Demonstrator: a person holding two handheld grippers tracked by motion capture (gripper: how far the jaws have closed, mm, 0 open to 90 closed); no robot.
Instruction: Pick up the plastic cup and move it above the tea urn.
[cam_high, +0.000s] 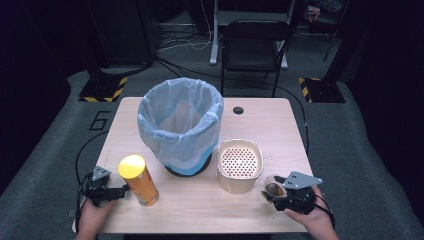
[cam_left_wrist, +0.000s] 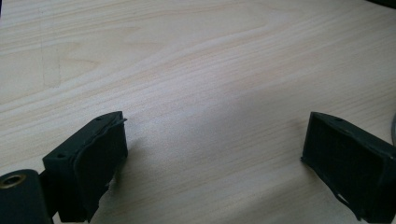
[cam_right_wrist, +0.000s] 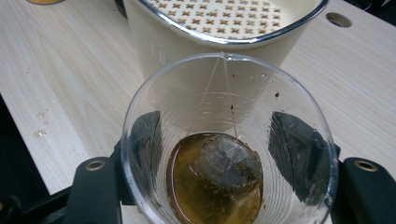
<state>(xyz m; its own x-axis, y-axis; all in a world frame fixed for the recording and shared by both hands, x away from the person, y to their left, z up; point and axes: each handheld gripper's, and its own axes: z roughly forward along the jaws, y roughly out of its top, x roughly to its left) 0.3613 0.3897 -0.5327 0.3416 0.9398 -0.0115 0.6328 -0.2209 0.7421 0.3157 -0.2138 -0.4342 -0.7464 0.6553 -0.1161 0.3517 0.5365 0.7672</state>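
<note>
**Clear cup clamped in right gripper beside strainer bin**

Nearest the lens: right gripper (cam_right_wrist: 229, 154), black jaws pressed on either side of a clear plastic cup (cam_right_wrist: 229, 140), holding it just beside the cream container. Inside the cup, a soaked tea bag (cam_right_wrist: 219, 172) in amber liquid, string running up to the rim.

Then by size:
- Pale wood-grain table (cam_high: 200, 205), round cable hole (cam_high: 238, 110) near far edge.
- Round bin with light blue plastic liner (cam_high: 181, 125), mid-table.
- Cream rounded-square container (cam_high: 240, 167) with perforated strainer insert, right of bin; faint embossed letters on wall, unreadable.
- Orange cylindrical can (cam_high: 138, 181), yellow lid, tilted, front left; label too small to read.
- Left gripper (cam_left_wrist: 215, 154), jaws spread wide over bare wood, gripping nothing, just left of the can.
</note>
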